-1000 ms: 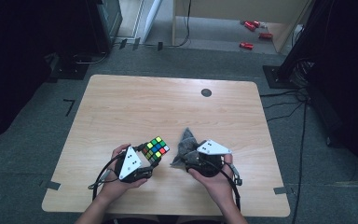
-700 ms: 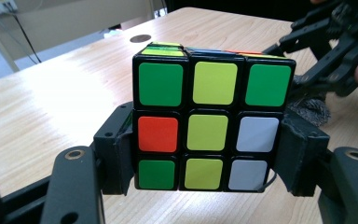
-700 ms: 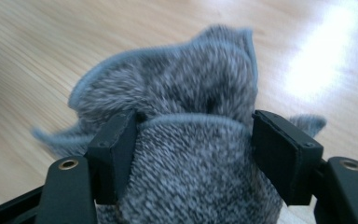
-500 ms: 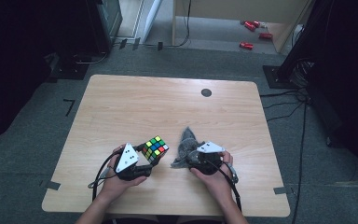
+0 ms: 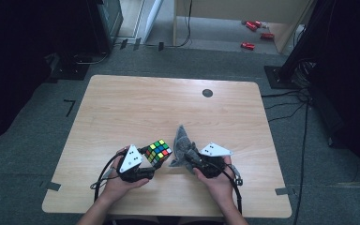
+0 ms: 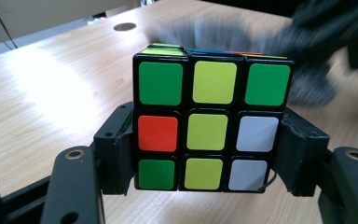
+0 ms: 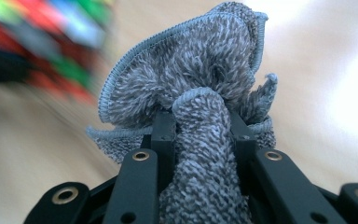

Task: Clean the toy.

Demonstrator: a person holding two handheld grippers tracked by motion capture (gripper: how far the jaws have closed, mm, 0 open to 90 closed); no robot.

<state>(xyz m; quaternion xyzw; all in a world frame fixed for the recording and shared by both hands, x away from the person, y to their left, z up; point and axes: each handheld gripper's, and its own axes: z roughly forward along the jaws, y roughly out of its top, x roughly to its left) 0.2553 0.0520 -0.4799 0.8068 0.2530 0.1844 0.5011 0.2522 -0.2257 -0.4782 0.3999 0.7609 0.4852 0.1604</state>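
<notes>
Your left gripper is clamping the scrambled puzzle cube by its lower layers, holding it just above the table near the front edge. Your right gripper, jaws having just been closing, is pinching a bunched grey cloth just beside the cube.

lab: lone wooden table, grey carpet, cables (dark racks).
</notes>
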